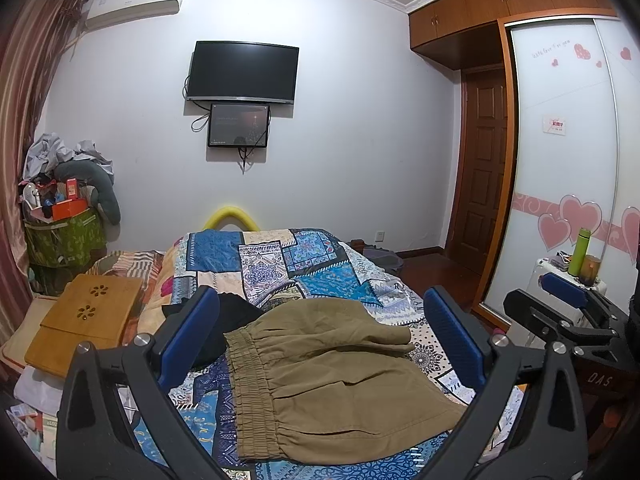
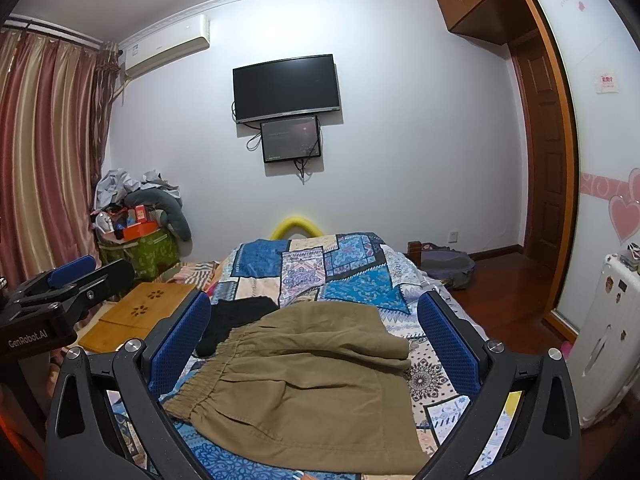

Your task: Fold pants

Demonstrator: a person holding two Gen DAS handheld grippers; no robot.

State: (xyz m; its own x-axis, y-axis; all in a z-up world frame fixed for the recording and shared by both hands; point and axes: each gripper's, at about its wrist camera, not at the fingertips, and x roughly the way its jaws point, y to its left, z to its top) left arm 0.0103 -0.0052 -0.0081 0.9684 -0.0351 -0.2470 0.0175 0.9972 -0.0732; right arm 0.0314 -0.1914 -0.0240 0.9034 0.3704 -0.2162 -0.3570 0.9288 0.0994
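Observation:
Khaki pants [image 1: 340, 376] [image 2: 304, 380] lie folded on the patchwork quilt [image 1: 304, 256], with the elastic waistband toward the left and a second layer folded over the far part. My left gripper [image 1: 320, 294] hovers open above them, its blue fingers spread to either side of the cloth and holding nothing. My right gripper [image 2: 314, 298] is open in the same way, just to the right of the left one. Each gripper shows in the other's view: the right gripper [image 1: 556, 300] at the right edge, the left gripper [image 2: 86, 276] at the left edge.
A black garment [image 1: 224, 320] [image 2: 236, 316] lies just beyond the waistband. A wooden lap tray [image 1: 88, 320] rests at the bed's left side, with a cluttered green bag [image 1: 64, 236] behind it. To the right are a white case [image 2: 608, 340], a green bottle [image 1: 582, 250] and a backpack [image 2: 448, 264] on the floor.

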